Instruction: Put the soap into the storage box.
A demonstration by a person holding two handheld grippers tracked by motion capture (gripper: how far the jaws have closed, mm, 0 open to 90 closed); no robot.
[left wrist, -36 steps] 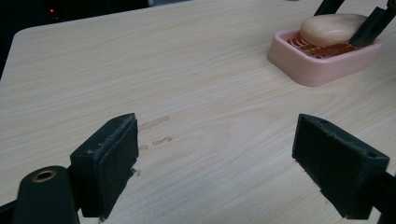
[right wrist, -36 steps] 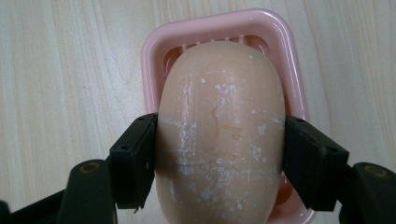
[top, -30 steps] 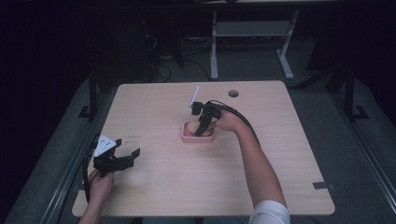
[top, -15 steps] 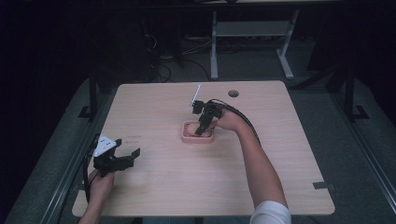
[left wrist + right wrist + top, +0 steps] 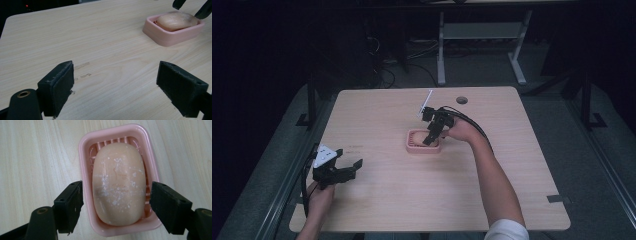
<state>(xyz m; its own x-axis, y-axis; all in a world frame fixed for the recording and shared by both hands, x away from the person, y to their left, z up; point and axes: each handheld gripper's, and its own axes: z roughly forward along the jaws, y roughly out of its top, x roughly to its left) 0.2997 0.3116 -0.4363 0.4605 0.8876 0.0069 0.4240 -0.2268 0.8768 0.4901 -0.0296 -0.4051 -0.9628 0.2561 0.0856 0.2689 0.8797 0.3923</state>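
Fingers [image 5: 68, 206] of the right gripper [image 5: 116, 207] spread wide over the soap [image 5: 118, 183].
It lies in the pink dish [image 5: 85, 157] (untouched by either jaw); well away from the dish, the left gripper [image 5: 115, 90] gapes open, holding nothing.

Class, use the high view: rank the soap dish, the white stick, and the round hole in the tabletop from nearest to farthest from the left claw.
1. Soap dish, mid-table, right of the left claw.
2. White stick, beyond the dish.
3. Round hole, near the far edge, farthest right.
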